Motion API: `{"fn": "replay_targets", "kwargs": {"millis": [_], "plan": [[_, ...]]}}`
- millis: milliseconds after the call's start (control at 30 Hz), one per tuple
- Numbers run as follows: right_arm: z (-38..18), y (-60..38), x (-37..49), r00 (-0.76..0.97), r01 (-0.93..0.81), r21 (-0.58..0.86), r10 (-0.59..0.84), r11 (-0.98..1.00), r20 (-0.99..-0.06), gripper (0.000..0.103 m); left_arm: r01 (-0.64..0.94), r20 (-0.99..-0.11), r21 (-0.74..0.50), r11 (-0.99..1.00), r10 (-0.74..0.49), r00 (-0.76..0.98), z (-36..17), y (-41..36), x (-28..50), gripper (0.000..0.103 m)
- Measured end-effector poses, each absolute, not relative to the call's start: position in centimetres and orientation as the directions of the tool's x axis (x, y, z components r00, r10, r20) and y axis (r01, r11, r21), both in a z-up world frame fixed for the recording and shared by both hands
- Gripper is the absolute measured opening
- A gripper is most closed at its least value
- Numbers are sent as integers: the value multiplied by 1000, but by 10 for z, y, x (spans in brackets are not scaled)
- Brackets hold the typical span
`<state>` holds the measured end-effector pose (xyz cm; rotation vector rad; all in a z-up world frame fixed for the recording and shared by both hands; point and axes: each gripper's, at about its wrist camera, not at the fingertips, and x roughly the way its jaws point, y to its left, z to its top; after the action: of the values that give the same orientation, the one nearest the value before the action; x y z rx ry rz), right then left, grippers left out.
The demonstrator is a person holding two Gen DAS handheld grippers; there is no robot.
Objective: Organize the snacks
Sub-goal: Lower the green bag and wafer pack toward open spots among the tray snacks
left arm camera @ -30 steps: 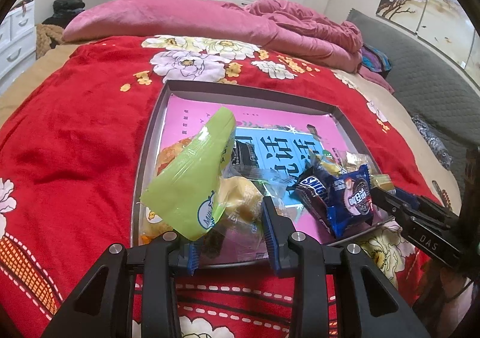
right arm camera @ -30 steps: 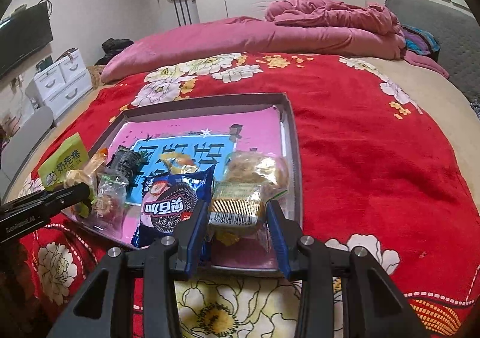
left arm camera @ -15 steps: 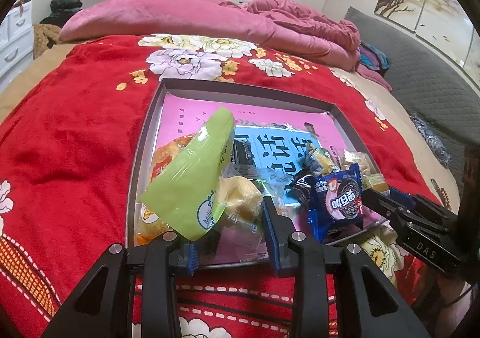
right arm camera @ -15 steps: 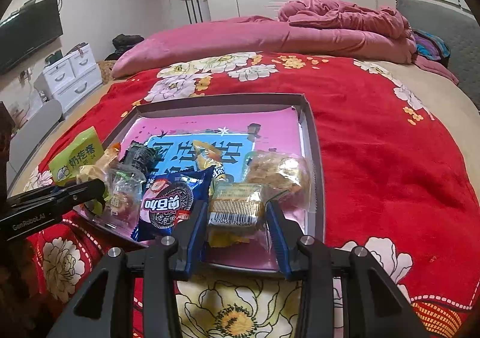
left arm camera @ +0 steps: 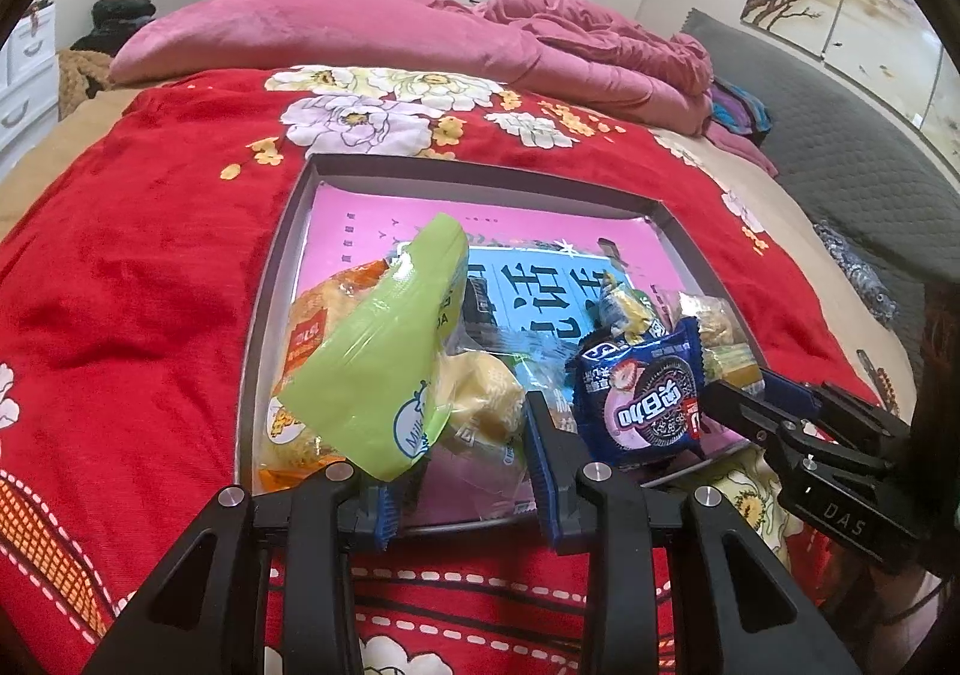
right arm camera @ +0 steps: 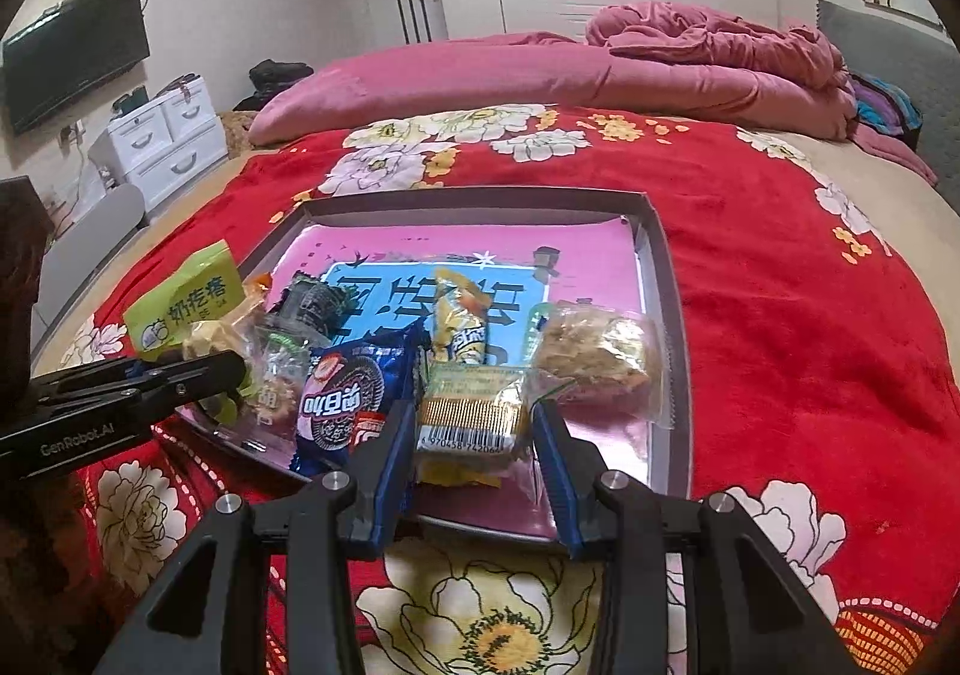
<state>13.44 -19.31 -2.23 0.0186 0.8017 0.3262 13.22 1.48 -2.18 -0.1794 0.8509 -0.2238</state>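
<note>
plush red floral blanket; shallow rectangular tray; crinkly glossy snack packets.

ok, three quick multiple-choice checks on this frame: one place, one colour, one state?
1. The tray sits on: A) the floor B) a red floral blanket C) a dresser
2. The cookie pack is: A) green B) orange C) blue
3. The green packet is: A) tilted up above the other snacks B) flat on the tray floor C) crumpled into a ball

B: the tray rests on the blanket.
C: the cookie pack has a blue wrapper.
A: the green packet slants upward.
</note>
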Motion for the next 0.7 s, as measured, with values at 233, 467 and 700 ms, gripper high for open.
{"fn": "replay_targets", "kwargs": {"millis": [233, 467, 700], "plan": [[-24, -191, 134, 645, -284, 140, 298, 948, -704, 42, 131, -725, -246, 960, -272, 633, -23, 13, 134, 36], [-25, -191, 135, 643, -281, 140, 294, 950, -707, 42, 139, -730, -245, 960, -277, 626, -26, 10, 136, 37], [-26, -193, 136, 640, -275, 143, 292, 951, -711, 42, 145, -731, -246, 958, -282, 622, -26, 8, 137, 38]]}}
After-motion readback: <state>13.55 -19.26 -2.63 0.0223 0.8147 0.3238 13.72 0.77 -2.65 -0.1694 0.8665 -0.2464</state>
